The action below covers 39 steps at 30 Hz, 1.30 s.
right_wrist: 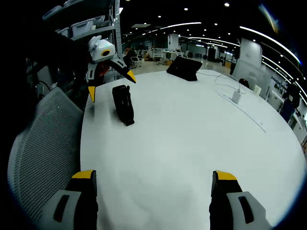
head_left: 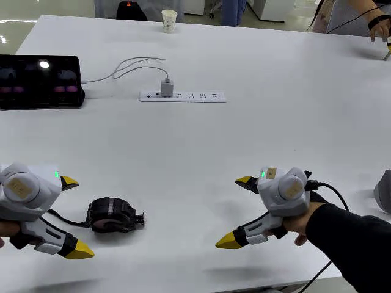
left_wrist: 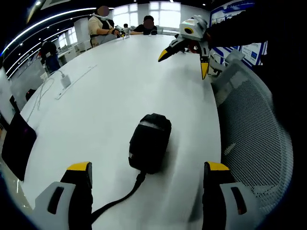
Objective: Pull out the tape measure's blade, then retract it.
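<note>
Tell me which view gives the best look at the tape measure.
The left gripper view: the tape measure lies close and centred, just ahead of the open left gripper, its strap trailing toward the camera. The head view shows it smaller, side on. The right gripper view shows it far off and small.

My left gripper [head_left: 76, 215]: rounded grey-white housing, with a square tan label [head_left: 18, 186] on the dome and a small green light [head_left: 57, 174] lit at the front edge. It has two tapered fingers, white at the root, then a black band, then yellow tips [head_left: 69, 181].

Right gripper [head_left: 236, 212]: same build and colours. I read a tan label on its dome too, plus a smaller tan tag [head_left: 271, 173] next to its green light. A thin black cable [head_left: 333, 192] runs off the back.

Long dark sleeve [head_left: 357, 244], near black, down to the wrist.

In both gripper views the fingers look grey, each with a dark oblong slot and a yellow cap.
</note>
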### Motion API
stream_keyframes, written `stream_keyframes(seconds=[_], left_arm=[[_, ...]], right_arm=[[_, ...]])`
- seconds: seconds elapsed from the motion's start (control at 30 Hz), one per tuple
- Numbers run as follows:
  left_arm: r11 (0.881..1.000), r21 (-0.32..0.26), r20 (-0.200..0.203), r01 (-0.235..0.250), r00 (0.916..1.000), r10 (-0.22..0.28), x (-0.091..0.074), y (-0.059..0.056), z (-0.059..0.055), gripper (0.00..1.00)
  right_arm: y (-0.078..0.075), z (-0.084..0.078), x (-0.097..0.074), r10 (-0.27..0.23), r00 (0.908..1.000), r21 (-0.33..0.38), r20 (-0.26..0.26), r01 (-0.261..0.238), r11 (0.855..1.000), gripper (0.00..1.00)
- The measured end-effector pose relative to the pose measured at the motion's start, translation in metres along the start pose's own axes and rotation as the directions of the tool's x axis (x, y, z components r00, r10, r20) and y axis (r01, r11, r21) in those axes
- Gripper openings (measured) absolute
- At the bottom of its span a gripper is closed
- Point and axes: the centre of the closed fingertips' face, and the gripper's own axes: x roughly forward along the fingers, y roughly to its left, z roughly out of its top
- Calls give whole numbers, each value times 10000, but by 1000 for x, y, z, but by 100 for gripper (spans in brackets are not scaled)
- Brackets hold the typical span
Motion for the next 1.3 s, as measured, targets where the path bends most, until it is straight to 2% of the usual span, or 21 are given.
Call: stream_keyframes(seconds=[0.1, 0.17, 0.2, 0.37, 0.43, 0.57, 0.77, 0.87, 1.17, 1.23, 1.3], left_arm=[[9999, 103, -36, 71, 10000, -70, 3, 0, 5, 92], [9999, 87, -89, 147, 9999, -146, 6, -1, 8, 90], [9998, 84, -98, 167, 9998, -167, 7, -1, 9, 90], [9980, 454, -1, 447, 9990, -448, 10, -6, 22, 88], [9964, 610, 193, 588, 9980, -601, 11, -9, 29, 87], [9946, 798, 217, 658, 9975, -677, 17, -9, 38, 84], [9890, 1261, -62, 777, 9970, -775, 24, -12, 39, 80], [9803, 1851, -435, 691, 9971, -621, 27, -10, 35, 78], [9693, 2250, -723, 996, 9937, -854, 38, -15, 35, 64], [9668, 2333, -880, 1044, 9924, -859, 40, -14, 33, 62], [9653, 2391, -869, 1055, 9924, -869, 42, -12, 33, 62]], right_arm=[[1, 7, 9, 152, 9999, -128, -19, -152, 9998, 99], [4, 16, 14, 255, 9996, -56, 123, -254, 9997, 99], [3, 22, 16, 178, 9992, 173, 349, -184, 9997, 99], [7, 40, 24, 346, 9980, 68, 537, -350, 9994, 99], [10, 48, 28, 502, 9966, 70, 650, -508, 9987, 99], [23, 63, 41, 918, 9937, -281, 650, -901, 9955, 99], [34, 70, 58, 1168, 9919, -820, 499, -1125, 9903, 99], [38, 70, 65, 1270, 9912, -1085, 376, -1223, 9865, 99], [48, 76, 88, 1612, 9867, -1978, 199, -1541, 9681, 99], [49, 77, 91, 1640, 9863, -1977, 165, -1576, 9675, 99], [51, 80, 94, 1721, 9849, -1918, 193, -1653, 9674, 99]])
